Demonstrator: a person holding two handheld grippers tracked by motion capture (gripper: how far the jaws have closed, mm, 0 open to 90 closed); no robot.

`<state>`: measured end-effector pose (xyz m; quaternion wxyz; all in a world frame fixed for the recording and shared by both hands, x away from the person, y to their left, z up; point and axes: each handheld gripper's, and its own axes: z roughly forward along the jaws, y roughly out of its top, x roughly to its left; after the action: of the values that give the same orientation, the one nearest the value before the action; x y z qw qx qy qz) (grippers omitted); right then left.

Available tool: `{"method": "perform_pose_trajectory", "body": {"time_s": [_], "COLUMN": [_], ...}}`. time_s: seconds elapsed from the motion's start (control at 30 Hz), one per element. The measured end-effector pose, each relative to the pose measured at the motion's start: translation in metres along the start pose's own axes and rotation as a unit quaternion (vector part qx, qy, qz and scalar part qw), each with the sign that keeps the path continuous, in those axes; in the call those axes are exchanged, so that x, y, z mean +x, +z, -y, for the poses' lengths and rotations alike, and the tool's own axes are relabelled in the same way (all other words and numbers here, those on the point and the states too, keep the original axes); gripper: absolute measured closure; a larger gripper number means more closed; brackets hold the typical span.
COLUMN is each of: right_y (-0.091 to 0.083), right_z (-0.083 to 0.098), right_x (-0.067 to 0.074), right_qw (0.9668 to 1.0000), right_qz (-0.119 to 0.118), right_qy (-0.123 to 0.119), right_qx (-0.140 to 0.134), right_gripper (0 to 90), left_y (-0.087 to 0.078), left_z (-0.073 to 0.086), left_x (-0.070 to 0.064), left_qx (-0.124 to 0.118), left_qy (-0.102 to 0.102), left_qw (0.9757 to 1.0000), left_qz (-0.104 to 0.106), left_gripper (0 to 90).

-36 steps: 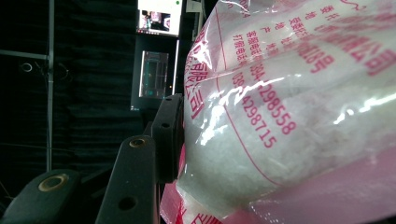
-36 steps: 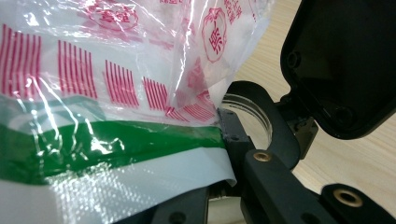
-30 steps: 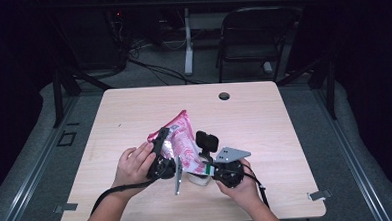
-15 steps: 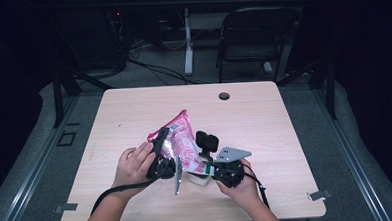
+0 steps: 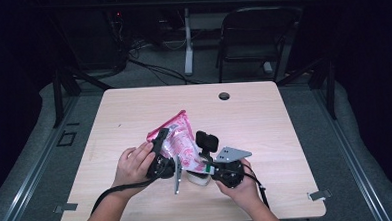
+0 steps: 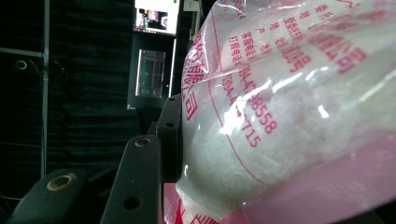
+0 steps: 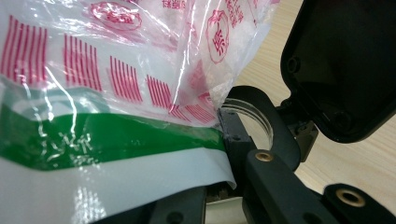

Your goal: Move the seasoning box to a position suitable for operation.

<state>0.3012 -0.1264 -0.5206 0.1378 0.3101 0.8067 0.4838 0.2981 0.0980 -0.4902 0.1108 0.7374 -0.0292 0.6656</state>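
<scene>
A plastic bag [image 5: 179, 140], clear with pink print and white grains inside, is held up over the table's near middle between both grippers. My left gripper [image 5: 168, 141] grips its left side. Its jaws have just been closing with the bag between them. In the left gripper view the bulging bag [image 6: 289, 116] presses against the one visible jaw and hides the other. My right gripper [image 5: 199, 166] is shut on the bag's lower end. There a green and white band of the bag [image 7: 107, 140] runs into the jaws.
The wooden table [image 5: 284, 116] has a round cable hole [image 5: 224, 96] near its far edge. A black chair [image 5: 256, 38] and a desk leg [image 5: 187, 41] stand on the floor behind it. A black casing [image 7: 345, 70] sits close by in the right gripper view.
</scene>
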Motion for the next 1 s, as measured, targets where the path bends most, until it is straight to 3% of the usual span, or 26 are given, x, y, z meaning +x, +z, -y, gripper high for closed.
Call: {"method": "perform_pose_trajectory", "body": {"time_s": [0.77,1.0], "right_y": [-0.0008,-0.0003], "right_z": [-0.0009,-0.0009], "right_x": [0.0004,0.0009], "right_qw": [1.0,1.0], "right_qz": [0.0,-0.001], "right_qy": [0.002,0.0], "right_qx": [-0.004,-0.001], "right_gripper": [83.3,86.1], "left_y": [0.0006,-0.0008], "left_z": [-0.0002,-0.0021], "left_x": [-0.0012,-0.0007], "left_qx": [0.005,0.002], "left_qy": [0.006,0.007], "left_qw": [0.9999,1.0], "left_qz": [0.006,0.004], "left_gripper": [67.4,67.5]}}
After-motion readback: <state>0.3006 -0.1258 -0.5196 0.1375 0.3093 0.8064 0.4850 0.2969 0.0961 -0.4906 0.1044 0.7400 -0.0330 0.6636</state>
